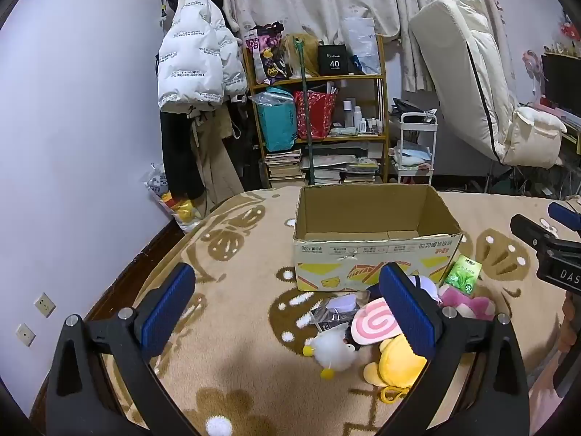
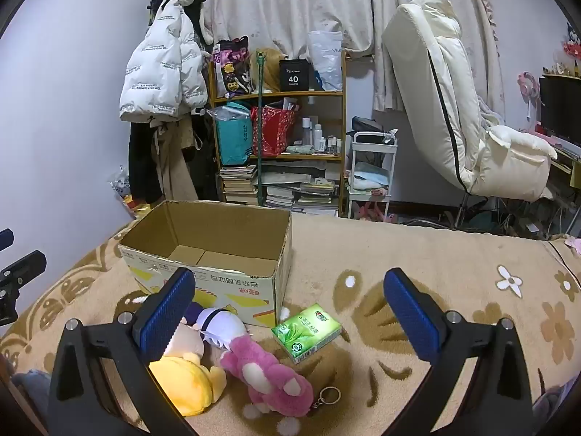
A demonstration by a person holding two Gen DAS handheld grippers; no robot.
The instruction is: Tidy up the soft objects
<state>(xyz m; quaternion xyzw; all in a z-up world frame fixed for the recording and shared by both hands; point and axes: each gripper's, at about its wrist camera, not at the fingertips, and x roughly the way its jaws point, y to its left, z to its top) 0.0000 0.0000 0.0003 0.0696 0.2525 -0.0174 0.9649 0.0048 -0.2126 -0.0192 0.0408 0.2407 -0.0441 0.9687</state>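
Observation:
An open cardboard box point(image 1: 377, 247) stands empty on the patterned bed cover; it also shows in the right wrist view point(image 2: 218, 254). In front of it lie soft toys: a white fluffy chick point(image 1: 332, 352), a pink swirl cushion point(image 1: 374, 323), a yellow plush point(image 1: 397, 363) point(image 2: 189, 381), a pink plush bear with a keyring point(image 2: 268, 385) point(image 1: 468, 305), a white-and-purple plush point(image 2: 221, 327) and a green tissue pack point(image 2: 307, 332) point(image 1: 463, 276). My left gripper point(image 1: 287, 312) is open and empty above the bed, left of the pile. My right gripper point(image 2: 290, 312) is open and empty above the toys.
A wooden shelf point(image 1: 319, 109) with bags and books, a white trolley point(image 1: 415, 145), hanging coats point(image 1: 198, 61) and a cream recliner chair point(image 2: 454, 109) stand beyond the bed. A white pom-pom point(image 1: 218, 426) lies near the front edge. The wall is on the left.

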